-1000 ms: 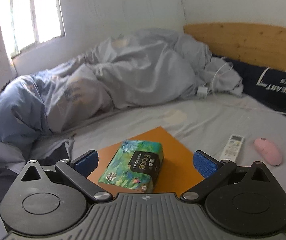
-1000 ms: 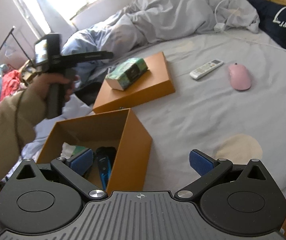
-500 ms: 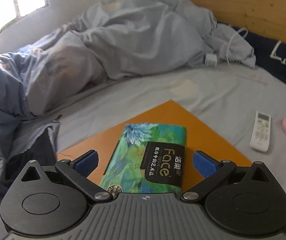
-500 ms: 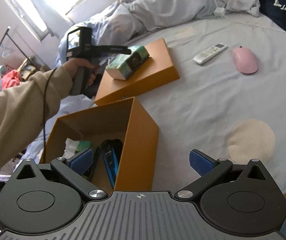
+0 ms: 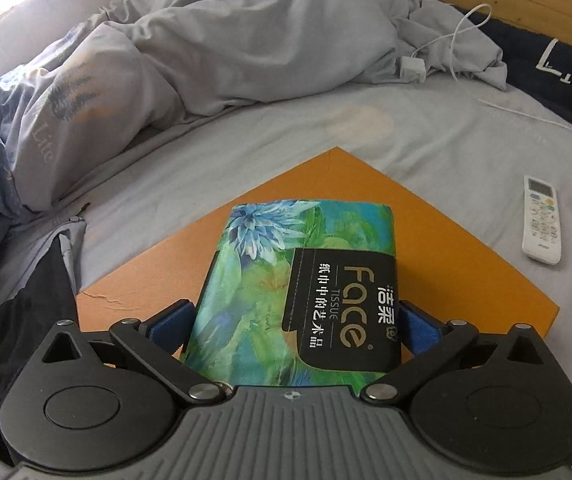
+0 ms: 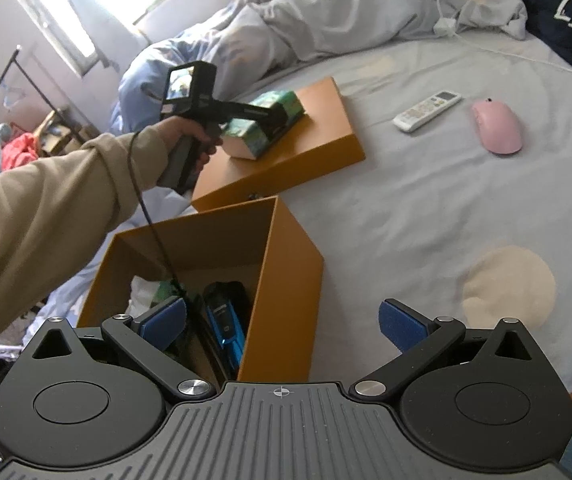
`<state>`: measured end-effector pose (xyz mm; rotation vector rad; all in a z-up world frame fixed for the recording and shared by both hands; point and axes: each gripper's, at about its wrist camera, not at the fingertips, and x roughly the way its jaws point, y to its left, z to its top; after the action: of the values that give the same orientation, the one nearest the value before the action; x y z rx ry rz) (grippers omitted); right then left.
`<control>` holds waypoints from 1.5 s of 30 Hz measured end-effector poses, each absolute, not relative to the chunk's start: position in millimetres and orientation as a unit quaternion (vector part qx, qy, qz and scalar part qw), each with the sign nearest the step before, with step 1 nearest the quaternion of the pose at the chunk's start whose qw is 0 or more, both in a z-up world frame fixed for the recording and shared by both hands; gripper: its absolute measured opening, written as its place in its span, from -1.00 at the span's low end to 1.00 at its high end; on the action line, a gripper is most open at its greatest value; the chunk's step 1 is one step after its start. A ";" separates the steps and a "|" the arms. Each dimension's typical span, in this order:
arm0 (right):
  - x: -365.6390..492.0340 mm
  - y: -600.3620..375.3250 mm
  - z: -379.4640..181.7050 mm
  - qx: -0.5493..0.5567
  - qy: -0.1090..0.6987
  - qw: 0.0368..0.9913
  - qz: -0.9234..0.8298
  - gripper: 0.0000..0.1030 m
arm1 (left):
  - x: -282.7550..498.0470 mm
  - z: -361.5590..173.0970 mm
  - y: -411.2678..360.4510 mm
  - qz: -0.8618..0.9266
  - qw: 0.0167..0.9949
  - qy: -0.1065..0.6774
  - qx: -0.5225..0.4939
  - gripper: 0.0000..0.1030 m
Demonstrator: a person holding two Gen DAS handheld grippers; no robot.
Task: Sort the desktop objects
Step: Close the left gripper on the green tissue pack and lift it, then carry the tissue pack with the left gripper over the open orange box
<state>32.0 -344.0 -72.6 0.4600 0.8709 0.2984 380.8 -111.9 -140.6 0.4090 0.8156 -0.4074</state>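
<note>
Left gripper (image 5: 296, 330) has closed in on the tissue pack (image 5: 306, 280) over the last second: its blue pads now sit against both sides of the pack, where before they stood wide and short of it. The pack still rests on the orange lid (image 5: 426, 240), not lifted. Likely next: a lift toward the open box (image 6: 286, 264). Right gripper (image 6: 281, 320) hangs wide open and empty near the box. Remote (image 5: 542, 220) and pink mouse (image 6: 498, 126) remain unsorted on the bed.
</note>
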 end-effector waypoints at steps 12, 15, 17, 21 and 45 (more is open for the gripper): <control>31.5 -339.2 -64.4 0.211 0.415 0.872 0.153 1.00 | 371.5 -144.3 -116.4 -0.139 0.903 0.370 0.166 1.00; 32.2 -339.7 -59.9 0.205 0.413 0.874 0.153 1.00 | 370.0 -143.4 -119.6 -0.116 0.908 0.370 0.158 1.00; 32.9 -339.8 -55.9 0.202 0.411 0.876 0.153 1.00 | 370.1 -142.8 -121.5 -0.102 0.909 0.372 0.155 1.00; 36.7 -341.6 -48.5 0.195 0.407 0.879 0.153 1.00 | 371.2 -142.6 -122.2 -0.065 0.914 0.374 0.143 1.00; 21.5 -328.2 4.0 0.148 0.360 0.908 0.152 1.00 | 303.3 -36.6 -68.0 -0.013 0.951 0.308 0.019 0.95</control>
<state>21.5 -328.2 4.0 0.3057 0.7437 0.3132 303.3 -68.0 -36.6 0.0382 0.6267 -0.0274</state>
